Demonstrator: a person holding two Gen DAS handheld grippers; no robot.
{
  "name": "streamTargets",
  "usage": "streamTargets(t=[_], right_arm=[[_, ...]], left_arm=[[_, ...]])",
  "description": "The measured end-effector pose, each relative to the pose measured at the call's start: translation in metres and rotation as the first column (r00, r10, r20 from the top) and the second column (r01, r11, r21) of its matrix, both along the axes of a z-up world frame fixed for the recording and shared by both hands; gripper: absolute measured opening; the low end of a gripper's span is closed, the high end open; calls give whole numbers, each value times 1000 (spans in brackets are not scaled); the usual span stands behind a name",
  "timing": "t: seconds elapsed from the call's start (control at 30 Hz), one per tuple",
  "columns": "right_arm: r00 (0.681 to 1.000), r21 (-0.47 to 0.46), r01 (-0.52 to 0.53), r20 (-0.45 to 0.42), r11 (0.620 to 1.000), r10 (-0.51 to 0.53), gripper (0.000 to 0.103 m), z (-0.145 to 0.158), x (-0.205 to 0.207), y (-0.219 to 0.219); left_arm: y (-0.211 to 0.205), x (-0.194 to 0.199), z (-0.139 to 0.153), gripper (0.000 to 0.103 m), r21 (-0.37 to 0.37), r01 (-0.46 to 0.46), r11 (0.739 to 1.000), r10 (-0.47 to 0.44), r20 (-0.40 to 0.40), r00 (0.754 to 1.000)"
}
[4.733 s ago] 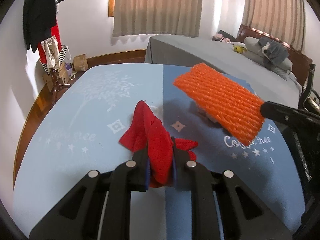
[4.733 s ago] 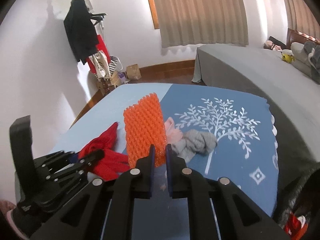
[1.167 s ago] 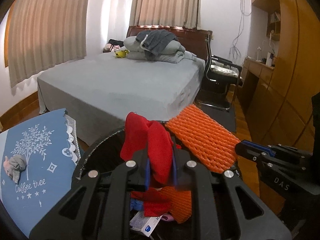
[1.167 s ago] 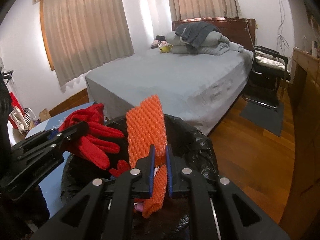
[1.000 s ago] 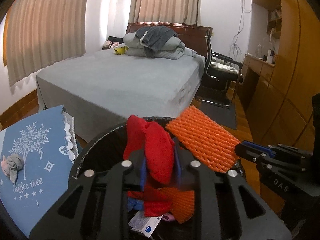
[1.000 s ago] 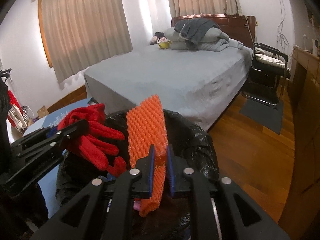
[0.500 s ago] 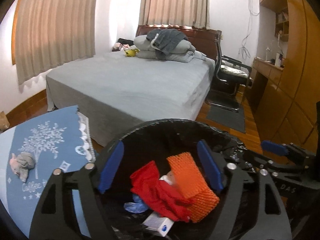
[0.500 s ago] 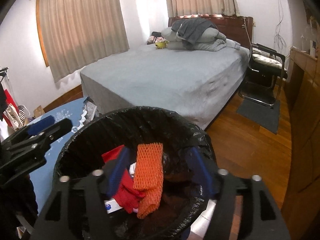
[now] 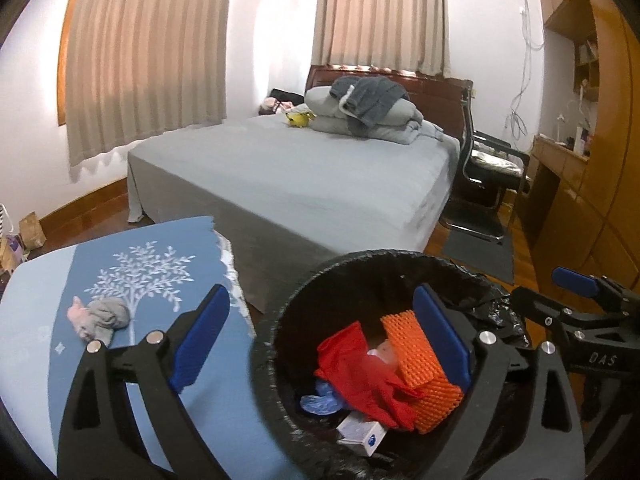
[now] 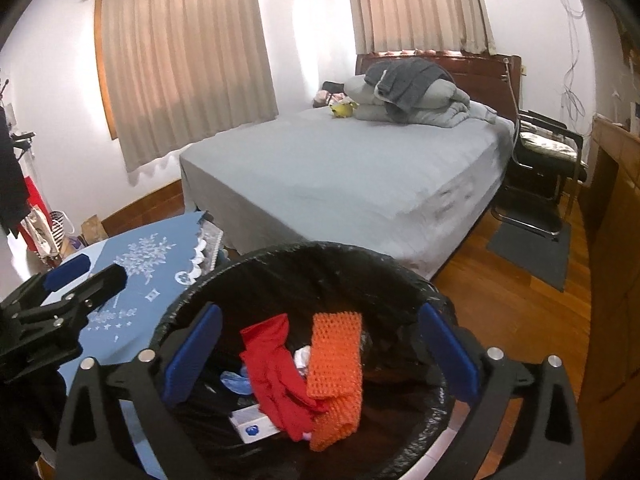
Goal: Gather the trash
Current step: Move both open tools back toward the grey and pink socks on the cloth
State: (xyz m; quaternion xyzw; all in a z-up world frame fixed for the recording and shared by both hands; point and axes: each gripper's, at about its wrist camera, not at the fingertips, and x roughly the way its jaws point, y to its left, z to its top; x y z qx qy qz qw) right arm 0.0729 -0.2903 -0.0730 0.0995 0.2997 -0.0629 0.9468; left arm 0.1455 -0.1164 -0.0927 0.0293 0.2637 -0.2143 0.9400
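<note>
A round bin lined with a black bag (image 9: 280,312) (image 10: 320,252) stands beside the table. Inside lie a red glove (image 9: 360,372) (image 10: 276,368), an orange foam net (image 9: 420,364) (image 10: 336,360), a white and blue box (image 9: 362,436) (image 10: 252,424) and a blue scrap (image 9: 318,402). My left gripper (image 9: 320,344) is open and empty above the bin's left rim. My right gripper (image 10: 316,360) is open and empty over the bin. A grey and pink cloth wad (image 9: 100,318) lies on the table.
The blue tree-print tablecloth (image 9: 132,264) (image 10: 132,280) covers the table left of the bin. A grey bed (image 9: 300,172) stands behind, with a black chair (image 9: 488,172) and wooden cabinets (image 9: 592,208) on the right. The wooden floor (image 10: 512,304) lies right of the bin.
Both grippers opened over the bin and let go; the red glove and orange net dropped inside. Since then the left gripper has shifted slightly left, toward the table.
</note>
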Motion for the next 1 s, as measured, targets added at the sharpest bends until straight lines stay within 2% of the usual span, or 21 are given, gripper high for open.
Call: streamTargets(t=[0.53, 1.0], right_arm=[[996, -20, -80, 26, 997, 81, 97, 12, 18, 58], [981, -26, -191, 30, 981, 192, 97, 9, 58, 129]], left_arm=[[68, -5, 10, 91, -12, -117, 993, 118, 23, 993], [142, 13, 4, 91, 9, -254, 967, 254, 14, 967]])
